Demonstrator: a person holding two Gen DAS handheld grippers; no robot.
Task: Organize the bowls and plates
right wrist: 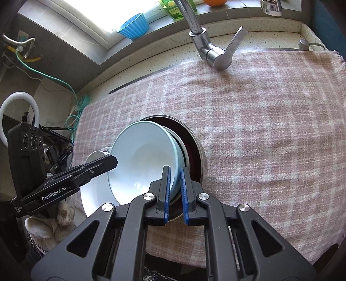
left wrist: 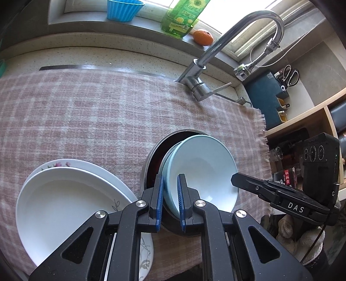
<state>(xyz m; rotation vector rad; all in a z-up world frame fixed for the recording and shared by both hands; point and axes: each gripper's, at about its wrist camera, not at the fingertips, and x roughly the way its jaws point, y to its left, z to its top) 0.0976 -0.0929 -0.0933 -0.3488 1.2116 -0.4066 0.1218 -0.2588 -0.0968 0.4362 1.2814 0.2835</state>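
Note:
Two nested light blue bowls (left wrist: 205,164) (right wrist: 142,155) sit inside a steel bowl (left wrist: 147,164) (right wrist: 202,160) with a dark red inside, on a pink checked cloth (left wrist: 86,108). My left gripper (left wrist: 170,177) is shut on the left rim of the blue bowls. Its outer finger sits between them and the steel wall. My right gripper (right wrist: 175,168) is shut on the opposite rim in the same way. Each gripper shows from the side in the other's view, the right gripper (left wrist: 235,180) and the left gripper (right wrist: 114,161). A white deep plate (left wrist: 64,205) (right wrist: 95,194) lies on a flowered plate (left wrist: 97,168) to the left.
A chrome tap (left wrist: 216,49) (right wrist: 207,49) arches over the back of the cloth. On the sill stand a blue ribbed cup (left wrist: 123,10), a green bottle (left wrist: 183,17) and an orange (left wrist: 202,37). A shelf with a scissors holder (left wrist: 285,80) stands to the right. Hoses hang on the left wall (right wrist: 26,58).

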